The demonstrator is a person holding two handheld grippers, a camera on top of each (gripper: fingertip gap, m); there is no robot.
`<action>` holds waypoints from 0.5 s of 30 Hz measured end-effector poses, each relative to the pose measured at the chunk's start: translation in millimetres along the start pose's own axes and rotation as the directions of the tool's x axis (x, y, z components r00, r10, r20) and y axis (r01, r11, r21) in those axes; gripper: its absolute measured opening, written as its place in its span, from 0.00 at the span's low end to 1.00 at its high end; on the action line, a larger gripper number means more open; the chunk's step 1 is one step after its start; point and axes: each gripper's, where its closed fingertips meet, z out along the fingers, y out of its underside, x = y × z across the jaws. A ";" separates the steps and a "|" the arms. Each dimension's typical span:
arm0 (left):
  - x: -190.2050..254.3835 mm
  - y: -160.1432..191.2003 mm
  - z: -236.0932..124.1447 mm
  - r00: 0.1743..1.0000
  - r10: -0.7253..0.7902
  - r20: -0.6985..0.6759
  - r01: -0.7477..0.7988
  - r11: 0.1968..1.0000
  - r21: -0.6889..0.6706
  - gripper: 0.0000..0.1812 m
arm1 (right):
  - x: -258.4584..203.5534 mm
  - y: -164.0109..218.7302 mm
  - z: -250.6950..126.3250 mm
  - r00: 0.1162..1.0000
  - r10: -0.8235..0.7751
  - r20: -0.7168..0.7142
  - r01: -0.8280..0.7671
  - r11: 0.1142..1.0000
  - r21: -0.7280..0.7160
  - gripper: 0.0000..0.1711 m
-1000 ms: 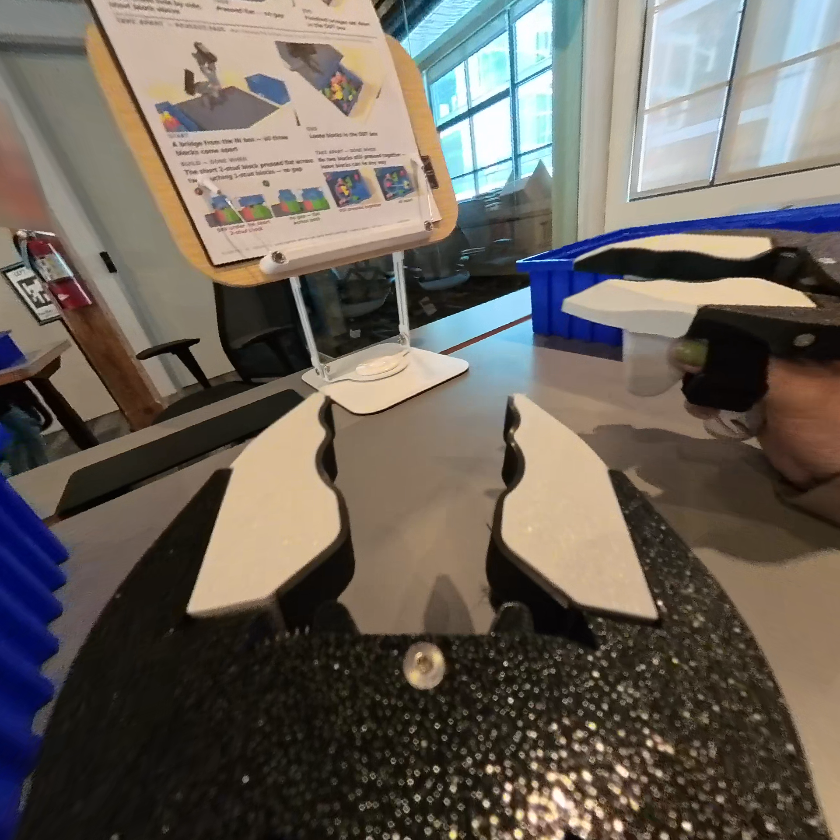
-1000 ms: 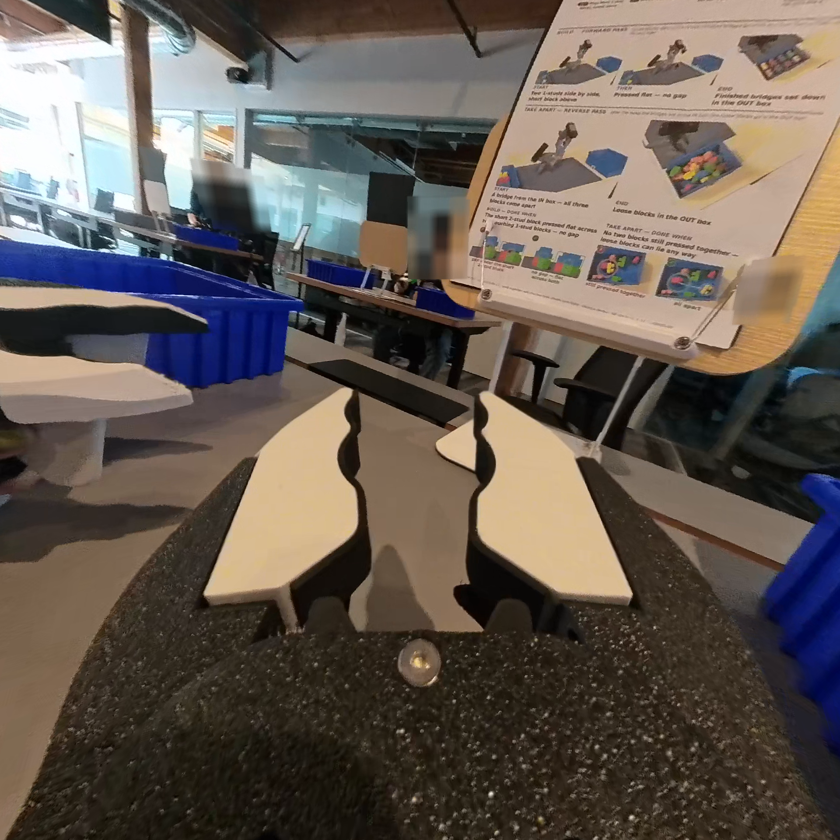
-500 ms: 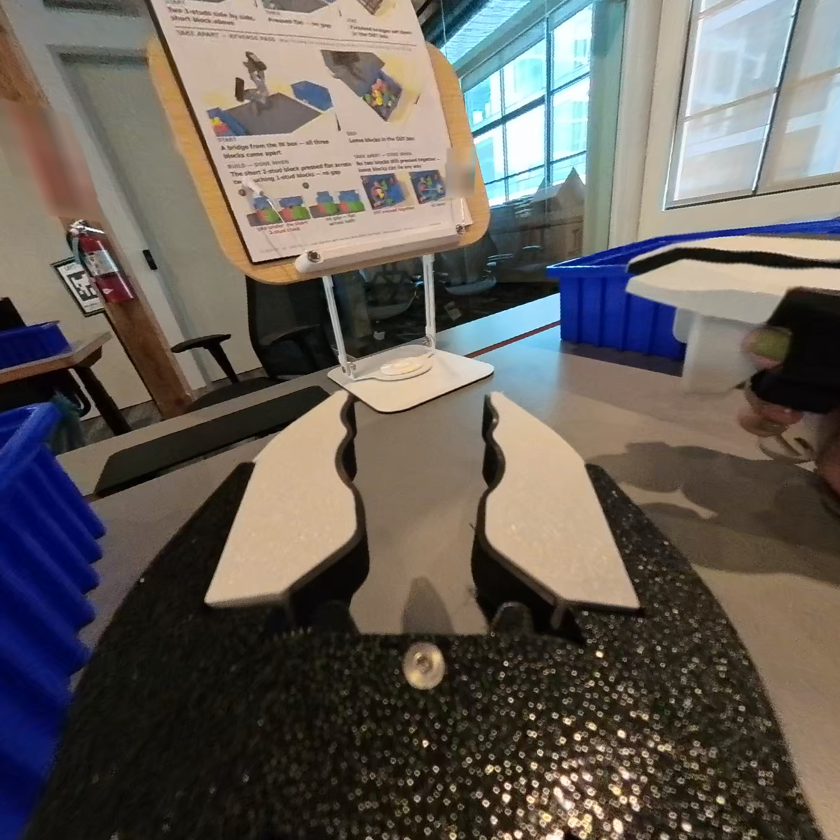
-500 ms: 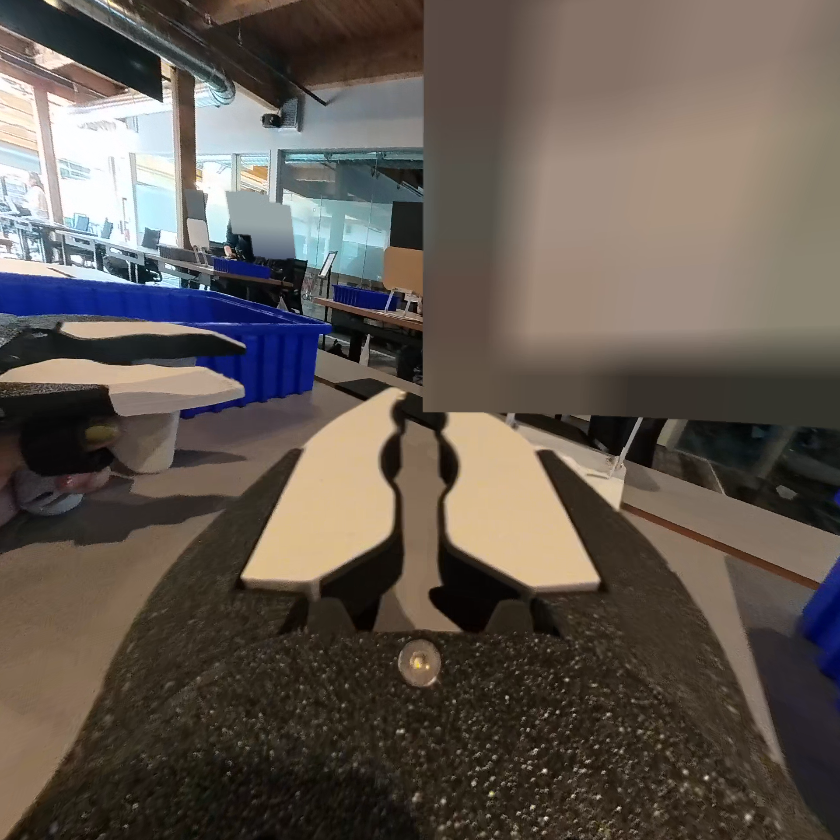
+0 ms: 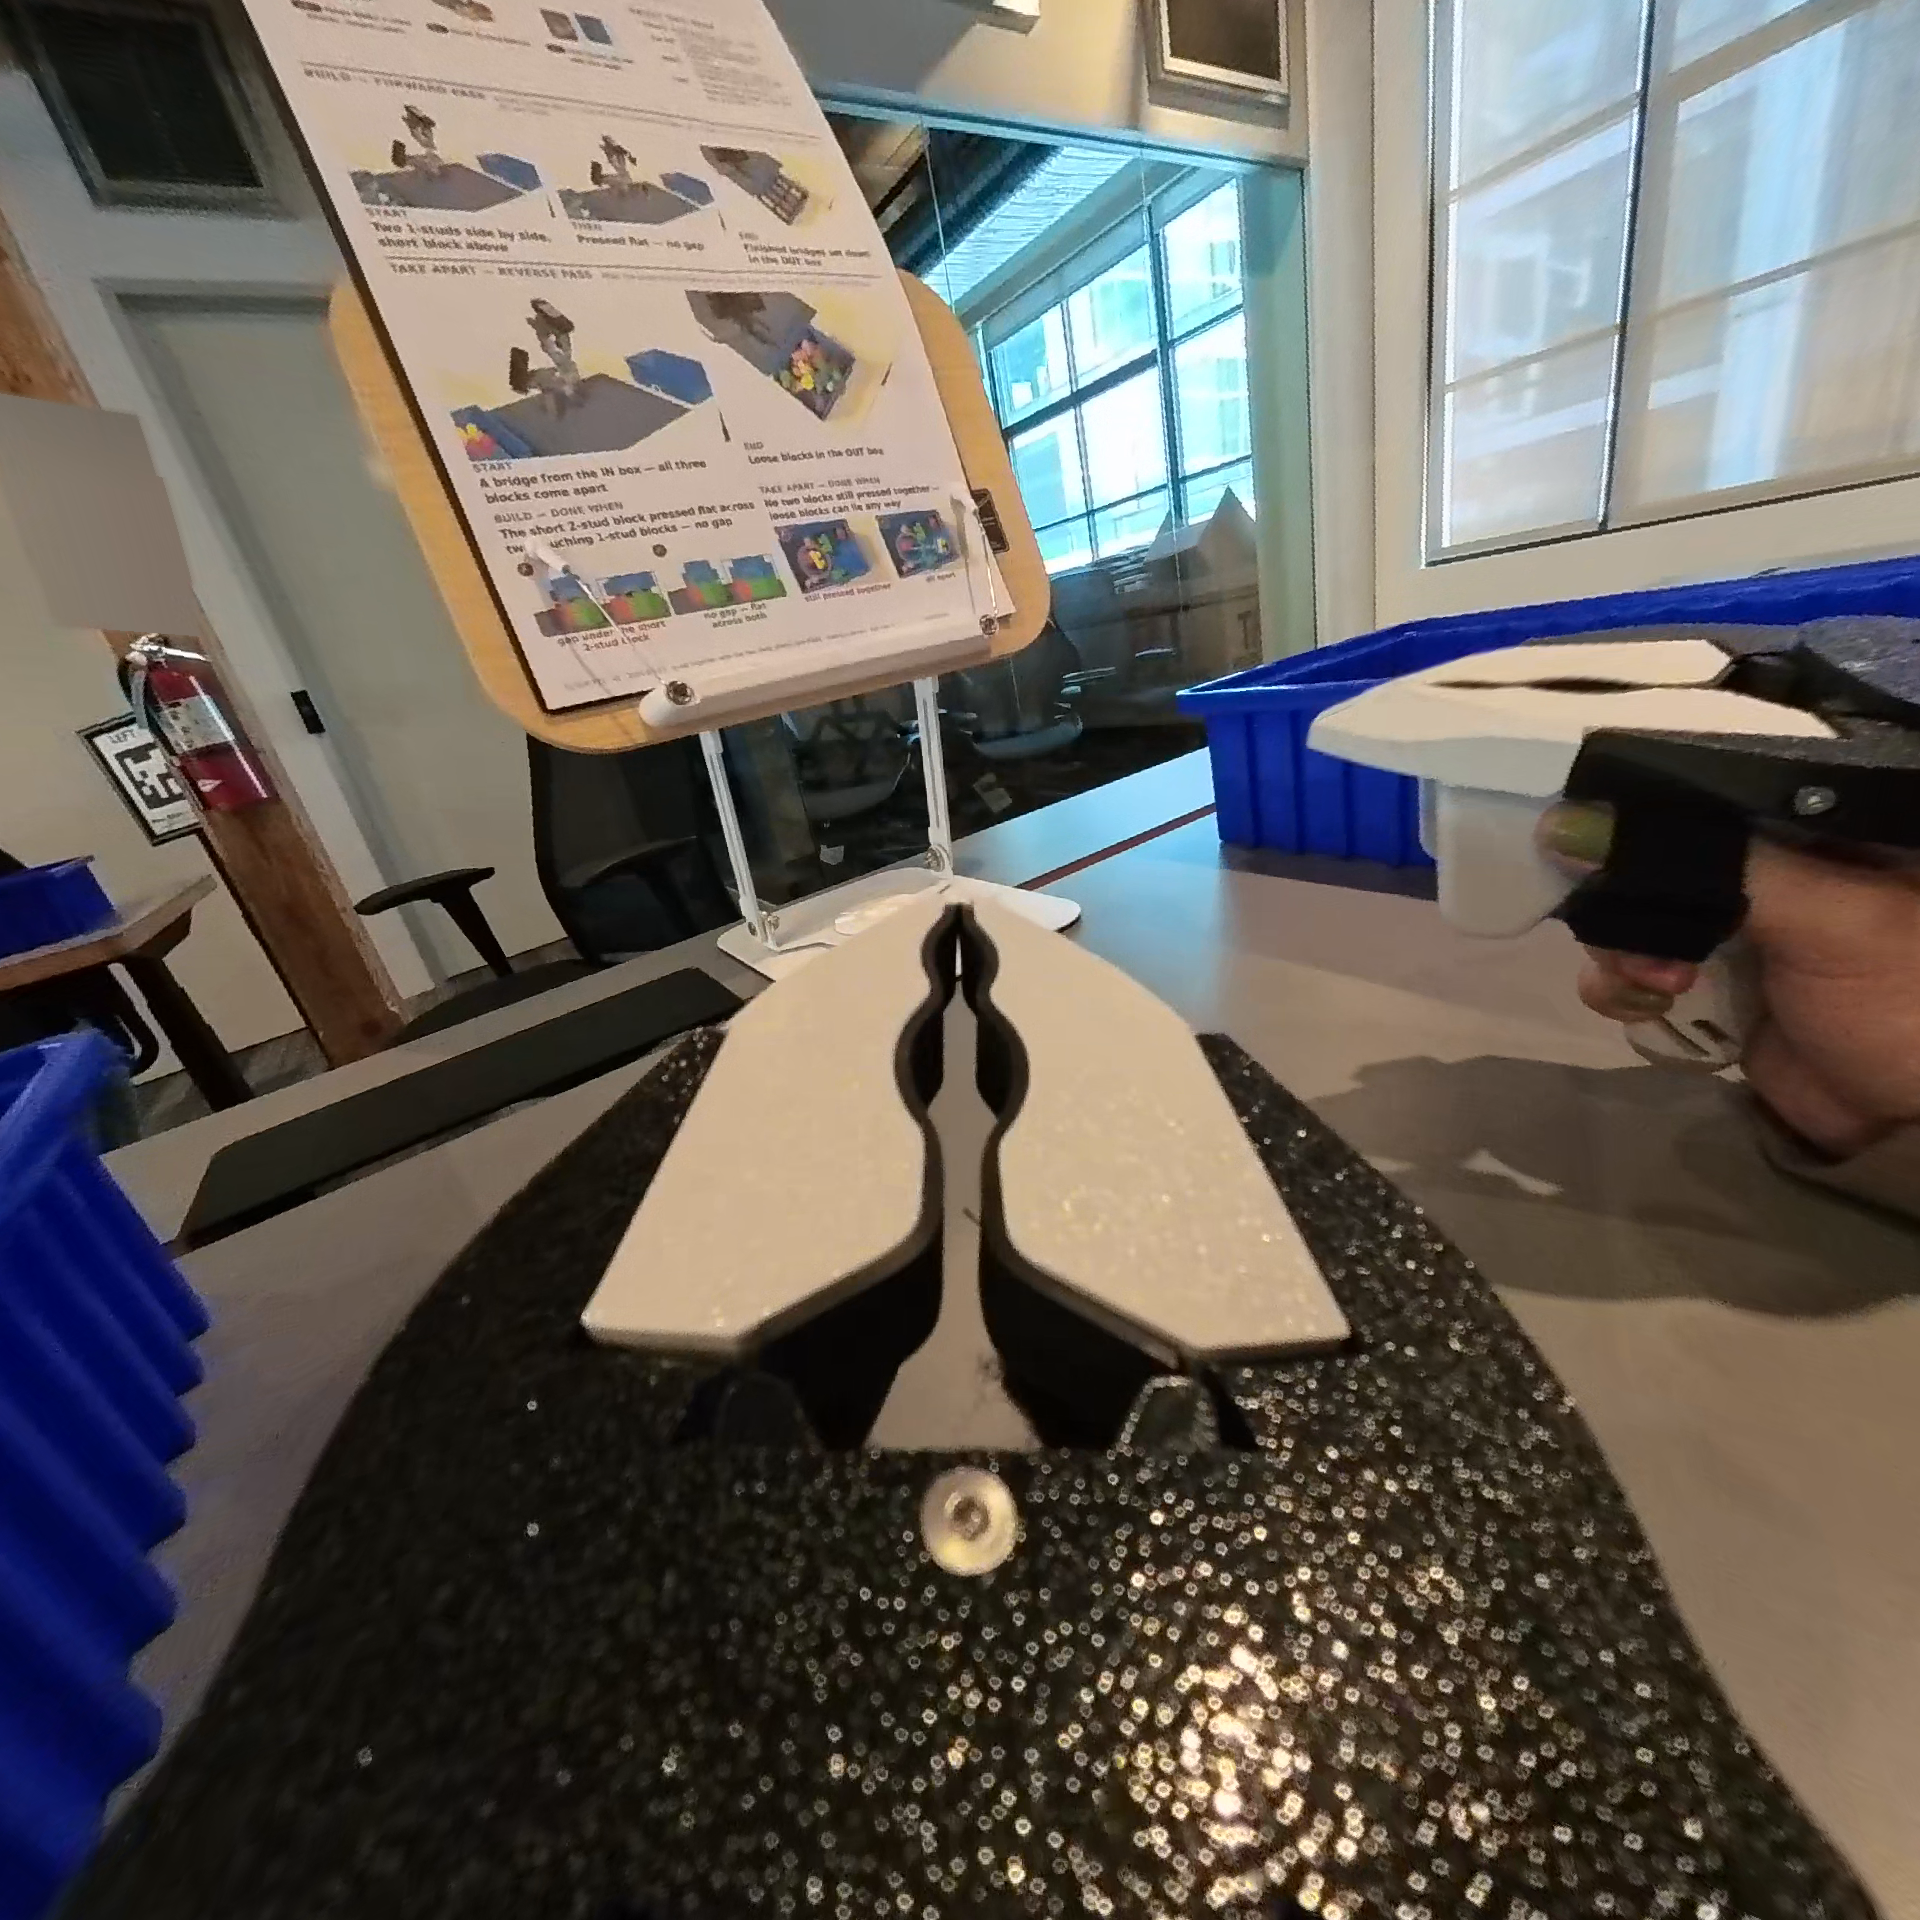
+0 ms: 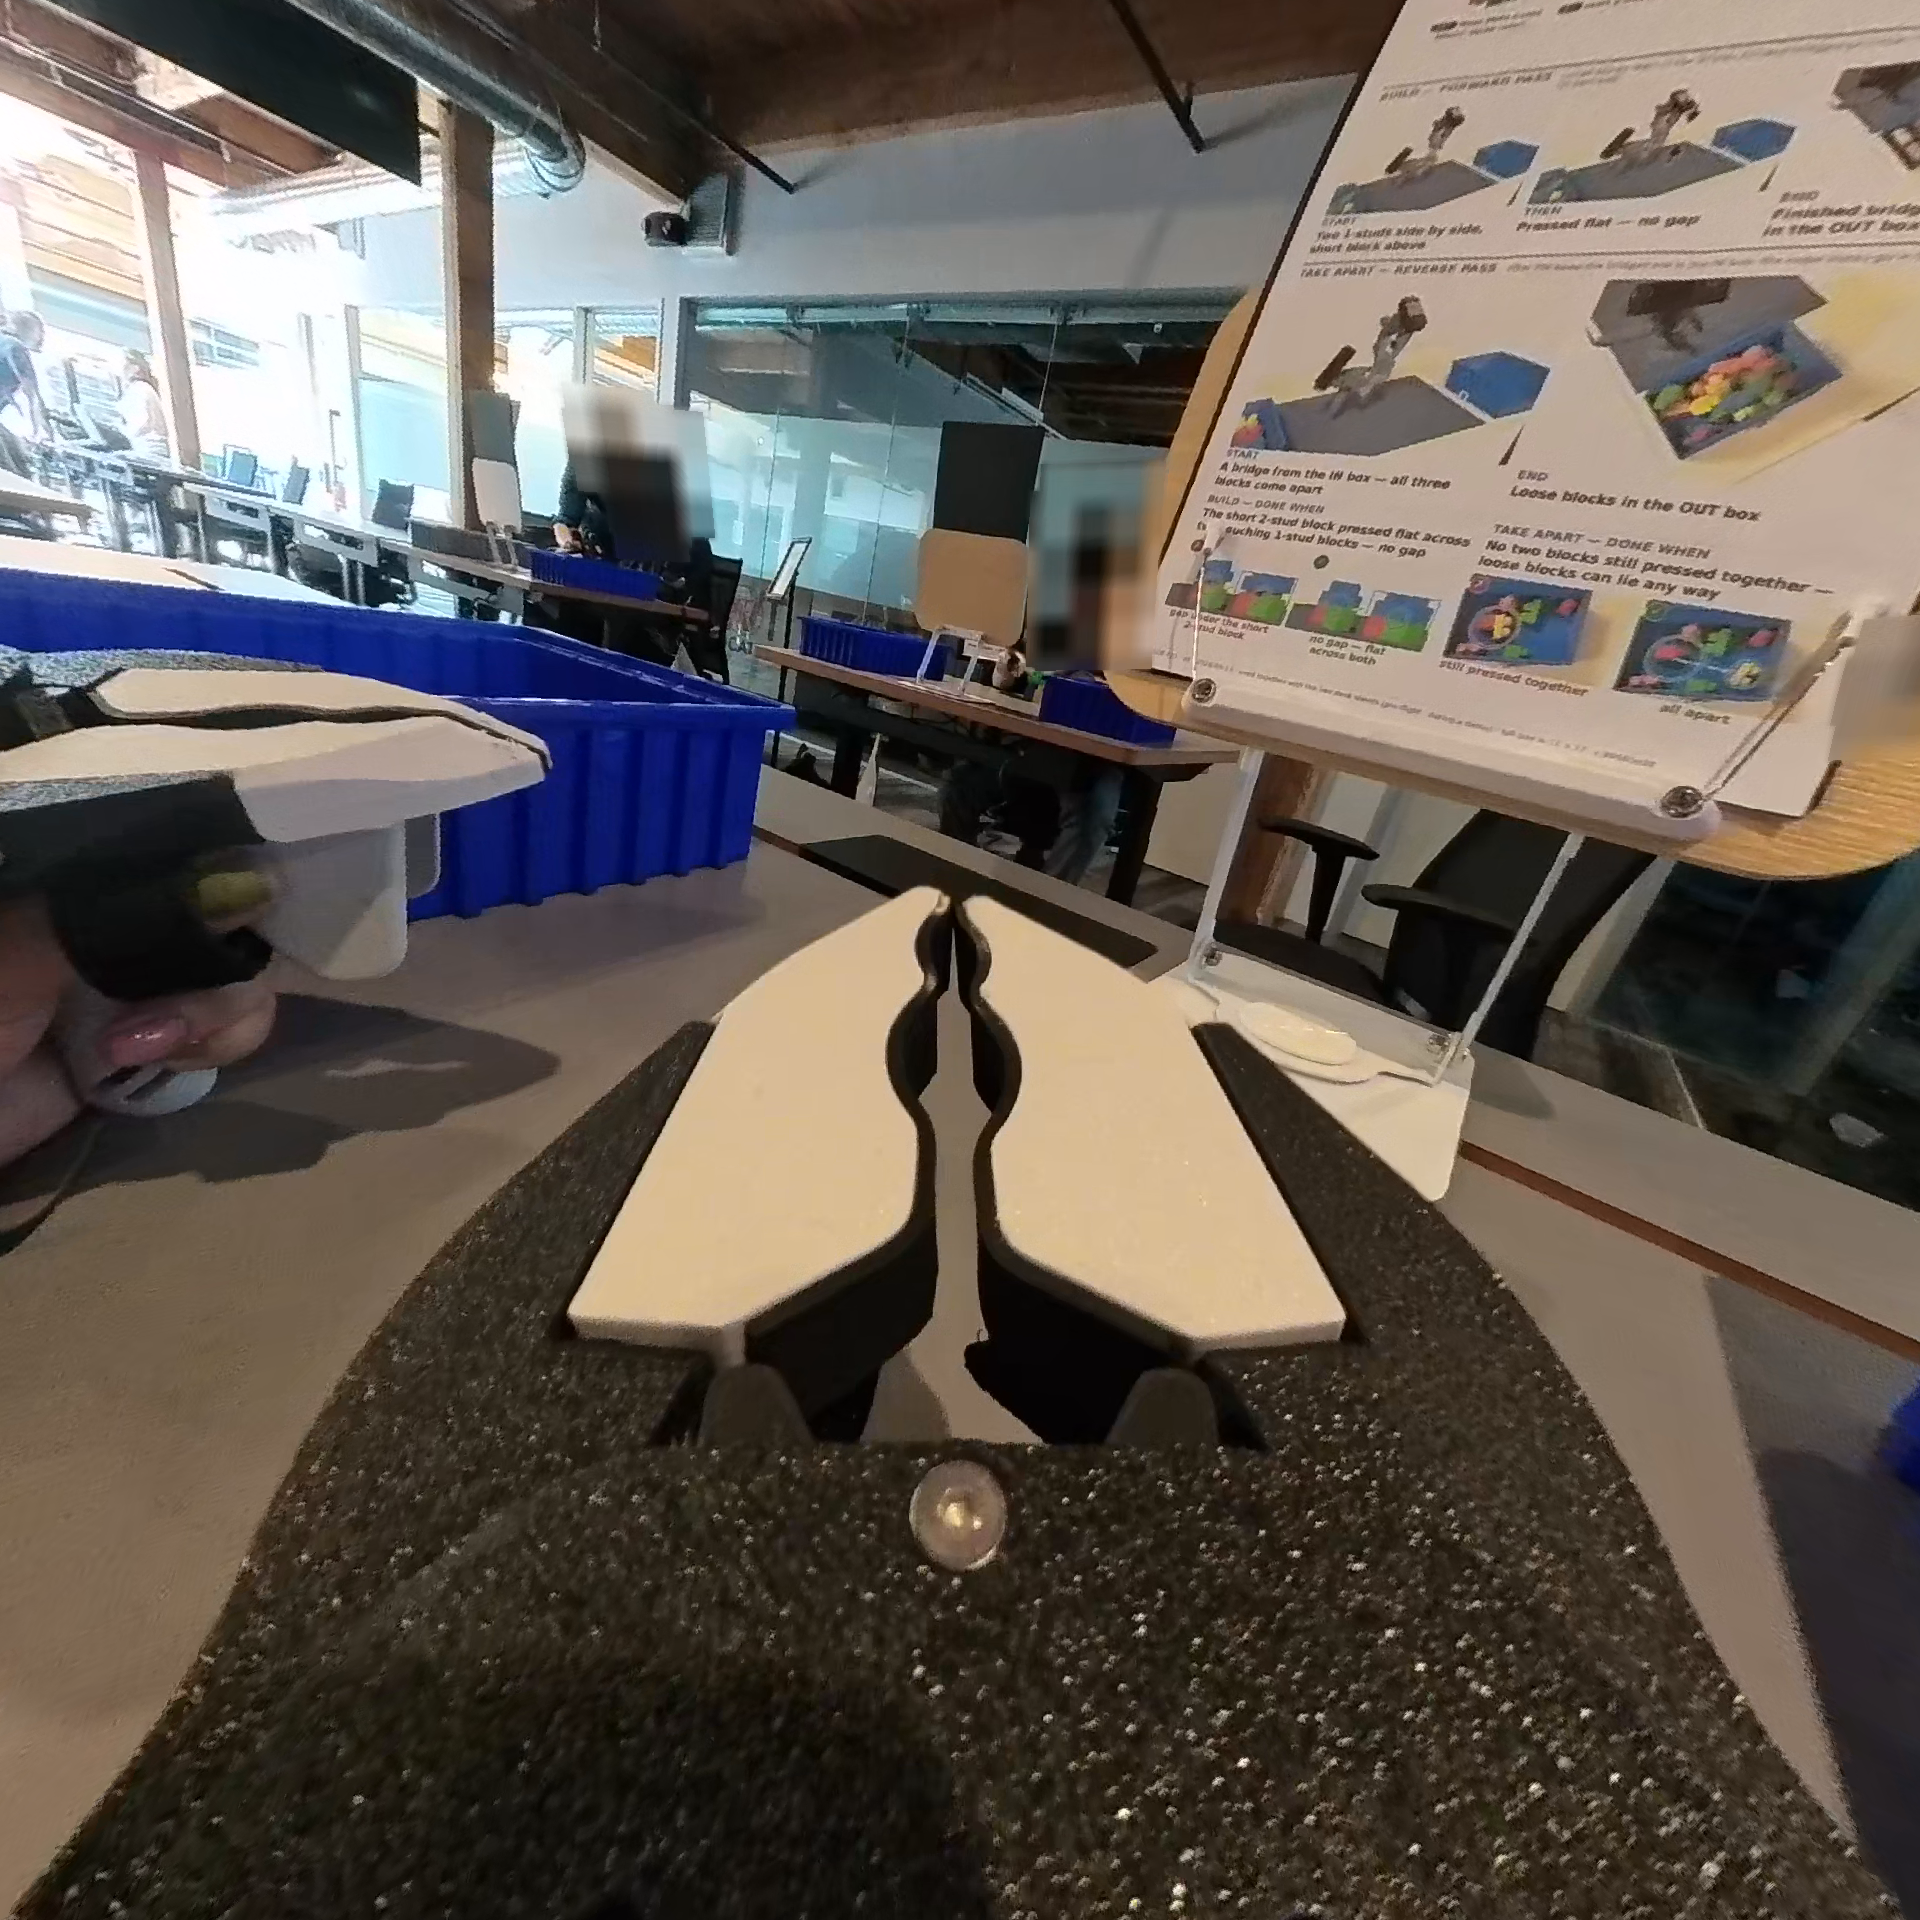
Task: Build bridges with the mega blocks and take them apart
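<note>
Over the bare grey table [image 5: 1351, 997], both hand-held tools are level and empty. The left gripper [image 5: 961, 920] has its two white fingers [image 5: 800, 1143] brought together, tips touching and only a wavy slit between them, with nothing inside. The right gripper [image 6: 951, 909] is closed the same way, also on nothing. Each also shows from the side in the other's view, with a hand [image 5: 1808, 1039] wrapped round its grip below; from there the fingers look pressed flat on one another.

Both point forward across the table toward the instruction sheet on its stand [image 5: 665, 436], which sits at the far edge on a white foot. That pose looks to me like a rest or start position: held side by side, apart from each other, aimed at the sheet and not at any work.

The blocks themselves are not visible in either view. A blue bin [image 5: 1507, 727] stands on the table on the right side, another blue bin [image 6: 499, 769] on the left, and a ribbed blue wall [image 5: 73, 1351] is close beside the left gripper; I judge the blocks lie inside one of them, but the bin walls hide the contents. So which way any block points, or how its long side runs, cannot be told. No bridge stands on the table, so the build appears not yet begun.
</note>
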 end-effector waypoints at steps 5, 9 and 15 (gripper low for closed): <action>2.8 0.6 0.4 1.000 0.017 -0.008 -0.017 1.000 -0.002 0.00 | -0.5 1.5 0.4 1.000 0.010 0.007 -0.010 1.000 -0.007 0.00; 5.1 0.1 0.4 0.999 0.036 -0.011 -0.036 0.999 0.000 0.00 | -0.9 2.1 0.5 1.000 0.008 0.008 -0.008 1.000 -0.011 0.00; 1.4 3.7 1.0 0.999 0.039 0.016 -0.038 0.999 -0.028 0.00 | -1.9 4.0 1.2 1.000 0.004 0.012 -0.004 1.000 -0.026 0.00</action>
